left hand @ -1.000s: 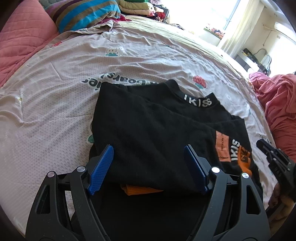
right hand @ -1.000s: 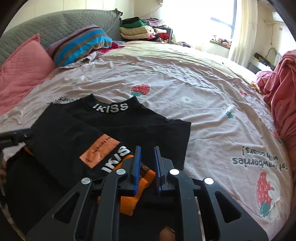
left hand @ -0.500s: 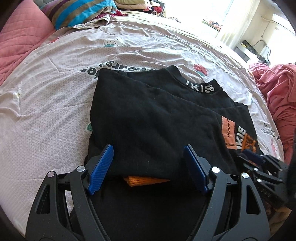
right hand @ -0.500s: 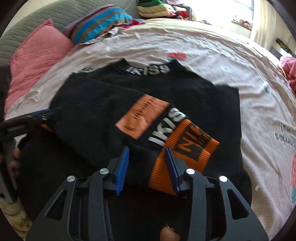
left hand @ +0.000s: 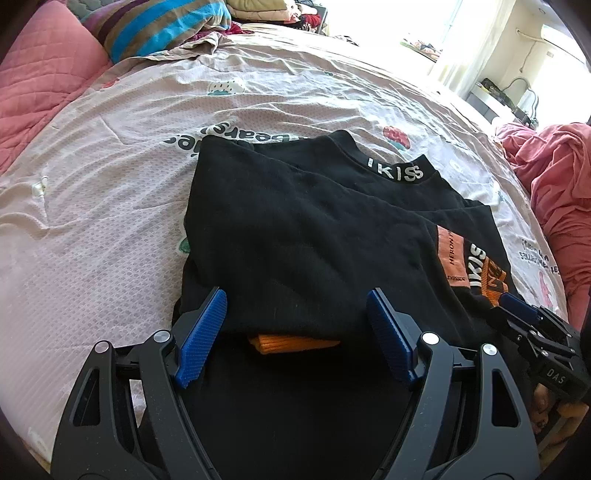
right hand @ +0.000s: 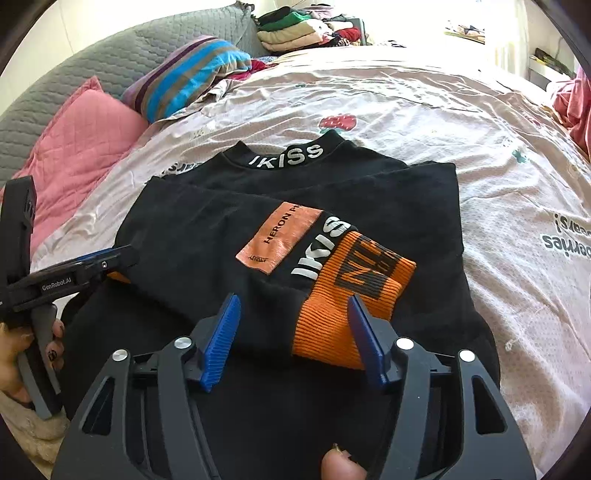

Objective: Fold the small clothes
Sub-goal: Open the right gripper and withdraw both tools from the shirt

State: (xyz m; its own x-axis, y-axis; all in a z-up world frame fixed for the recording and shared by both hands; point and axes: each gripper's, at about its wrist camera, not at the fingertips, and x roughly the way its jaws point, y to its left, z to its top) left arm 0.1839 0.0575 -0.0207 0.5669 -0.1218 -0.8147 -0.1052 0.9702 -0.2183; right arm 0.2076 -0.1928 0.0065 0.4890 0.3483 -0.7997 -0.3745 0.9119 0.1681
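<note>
A small black sweater (left hand: 314,236) with a white "IKISS" collar lies on the bed, both sleeves folded across its body. It also shows in the right wrist view (right hand: 229,243). My left gripper (left hand: 295,325) is open and empty, its blue pads either side of the near fold, with an orange cuff (left hand: 291,341) peeking out below. My right gripper (right hand: 293,328) is open and empty, just in front of the other orange cuff (right hand: 351,295). The right gripper shows at the left view's right edge (left hand: 517,306); the left gripper shows at the right view's left edge (right hand: 103,260).
The bed has a pale pink printed sheet (left hand: 110,192). A pink quilted pillow (right hand: 77,147) and a striped pillow (right hand: 192,70) lie at the head. Folded clothes (right hand: 295,33) are stacked behind. A pink blanket (left hand: 561,184) is heaped at the right.
My right gripper has opened from shut and let go of the orange-cuffed sleeve, which now lies on the sweater. The left gripper has stayed open and shifted slightly.
</note>
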